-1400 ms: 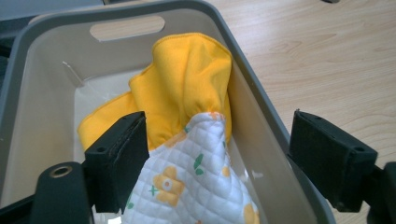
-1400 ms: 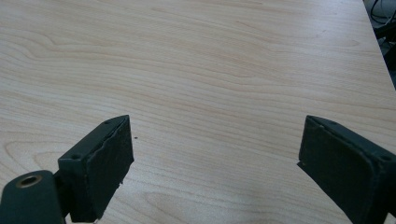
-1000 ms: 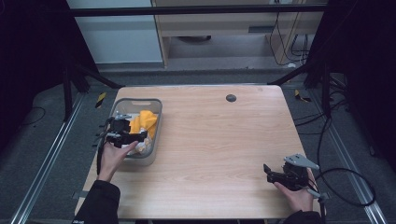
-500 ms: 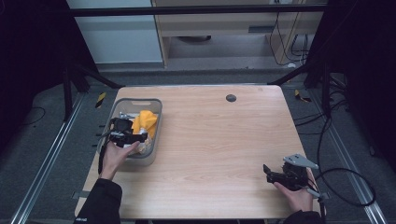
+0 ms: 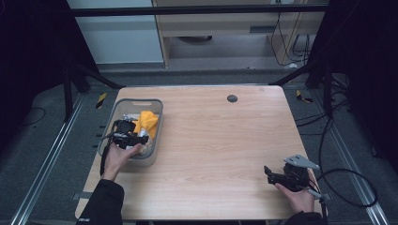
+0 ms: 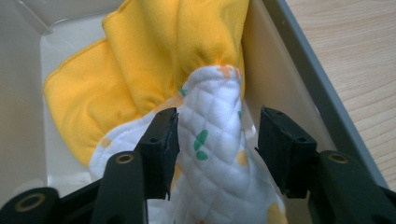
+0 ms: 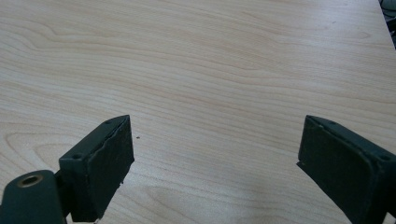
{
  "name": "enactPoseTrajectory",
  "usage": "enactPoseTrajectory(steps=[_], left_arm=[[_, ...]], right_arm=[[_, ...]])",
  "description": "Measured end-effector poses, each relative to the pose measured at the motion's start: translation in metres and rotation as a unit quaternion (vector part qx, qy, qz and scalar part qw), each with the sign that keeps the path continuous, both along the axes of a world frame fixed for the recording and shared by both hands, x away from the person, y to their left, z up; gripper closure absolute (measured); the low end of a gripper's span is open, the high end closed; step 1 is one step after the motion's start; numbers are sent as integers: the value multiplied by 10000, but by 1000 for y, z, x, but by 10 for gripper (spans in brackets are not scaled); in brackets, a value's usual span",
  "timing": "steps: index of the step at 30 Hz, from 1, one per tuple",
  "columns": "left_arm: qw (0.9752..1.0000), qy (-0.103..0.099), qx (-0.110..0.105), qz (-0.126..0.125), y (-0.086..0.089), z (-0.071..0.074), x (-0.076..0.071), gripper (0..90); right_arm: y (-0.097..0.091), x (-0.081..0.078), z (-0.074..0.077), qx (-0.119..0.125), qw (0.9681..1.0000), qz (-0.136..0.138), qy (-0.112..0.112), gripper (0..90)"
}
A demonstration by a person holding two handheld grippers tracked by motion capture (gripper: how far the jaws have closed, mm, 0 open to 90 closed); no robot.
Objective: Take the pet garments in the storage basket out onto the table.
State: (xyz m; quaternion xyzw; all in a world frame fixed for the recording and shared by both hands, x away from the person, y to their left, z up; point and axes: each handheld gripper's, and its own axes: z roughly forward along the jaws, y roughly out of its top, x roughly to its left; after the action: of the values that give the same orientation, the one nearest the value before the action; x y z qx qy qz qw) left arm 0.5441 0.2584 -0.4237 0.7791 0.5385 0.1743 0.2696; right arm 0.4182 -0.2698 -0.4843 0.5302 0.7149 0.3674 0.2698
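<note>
Reaching into the bin for the cloth.

Left gripper point(image 6: 215, 140) down inside the grey bin point(image 5: 155, 136) at the desk's point(image 5: 225, 140) left edge, fingers point(image 6: 159, 140) apart and straddling a raised fold of cloth point(image 6: 210, 154), white quilted side toward the camera, yellow side bunched behind against the bin wall. One finger seemingly touching the fold, the other just beside it, not yet clamped; probably set this way so that closing pinches the standing ridge rather than scraping the bin floor. Cloth heaped toward the bin's right wall, which leaves little room for the far finger. Right gripper point(image 7: 215, 163) low over bare wood near the desk's front right corner, fingers wide apart, holding nothing; likely parked well clear, ready to take a corner once the cloth is out.
</note>
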Motion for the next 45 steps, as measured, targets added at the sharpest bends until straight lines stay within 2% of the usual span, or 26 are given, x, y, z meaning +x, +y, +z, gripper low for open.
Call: enactPoseTrajectory(steps=[8, 15, 21, 32, 45], left_arm=[[9999, 144, 20, -50, -2, -3, 1, 577], [9995, 293, 63, -26, -1, -3, 4, 678], [9994, 336, 56, -11, -1, -2, 4, 762], [9997, 230, 60, -26, 4, 8, -1, 808], [9999, -35, 58, -95, 10, 37, -13, 818]], right_arm=[[1, 0, 0, 12, 10000, 25, 54, 103], [0, 1, -1, -22, 10000, 45, 52, 103], [0, 1, -1, -26, 10000, 49, 59, 103], [0, 1, 0, 13, 10000, 23, 72, 103], [0, 1, 0, -17, 10000, 26, 34, 103]])
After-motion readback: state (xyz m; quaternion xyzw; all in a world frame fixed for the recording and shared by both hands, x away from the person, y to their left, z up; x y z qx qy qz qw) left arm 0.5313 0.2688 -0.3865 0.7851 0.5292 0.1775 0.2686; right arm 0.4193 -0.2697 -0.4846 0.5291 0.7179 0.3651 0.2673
